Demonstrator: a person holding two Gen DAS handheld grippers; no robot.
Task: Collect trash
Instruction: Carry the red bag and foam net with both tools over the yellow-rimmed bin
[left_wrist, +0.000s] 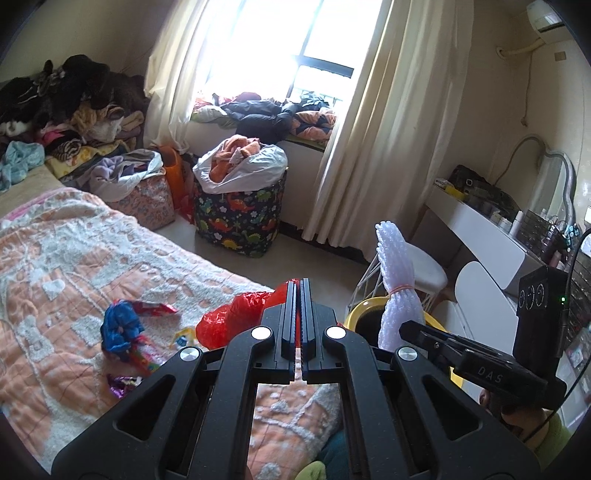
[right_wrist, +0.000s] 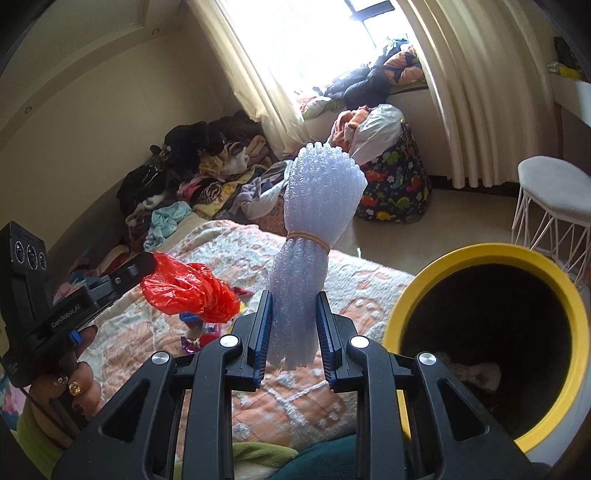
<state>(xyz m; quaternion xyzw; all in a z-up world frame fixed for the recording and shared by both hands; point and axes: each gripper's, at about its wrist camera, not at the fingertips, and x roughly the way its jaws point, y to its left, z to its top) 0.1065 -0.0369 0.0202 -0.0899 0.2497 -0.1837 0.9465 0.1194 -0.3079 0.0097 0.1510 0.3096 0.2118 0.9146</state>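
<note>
Left wrist view: left gripper (left_wrist: 298, 286) w/ jaws pressed nearly together, pinching a red bag (left_wrist: 236, 314) that bunches out to the left of the fingers, above the bed (left_wrist: 74, 258). On the blanket to the left lie a blue wrapper (left_wrist: 122, 326), a few shiny foil bits (left_wrist: 122, 384) and a small yellow-white scrap (left_wrist: 183, 338), all loose, near one another. To the right, the right gripper (left_wrist: 410, 326) sticks in from the edge, holding a white foam net bundle (left_wrist: 397, 280) upright, tied w/ an orange band; just behind it the yellow rim of a bin (left_wrist: 364, 306). Farther back: dinosaur-print hamper (left_wrist: 240, 218) stuffed w/ clothes, curtains (left_wrist: 369, 129), white stool (left_wrist: 424, 269), a counter (left_wrist: 476, 229) w/ bottles along the right wall. Right wrist view: right gripper (right_wrist: 293, 306), jaws partly open, clamped on the lower end of the foam net (right_wrist: 317, 221), which stands upright between the fingers, over the bed edge. Bin (right_wrist: 480, 254) sits just to the right, black inside, some pale crumpled stuff at the bottom. Left gripper (right_wrist: 147, 262) comes in from the left w/ the red bag (right_wrist: 190, 291) hanging at its tip, above the blanket and the wrappers (right_wrist: 192, 321). Clothes pile (right_wrist: 192, 177) at the bed's far end.
</note>
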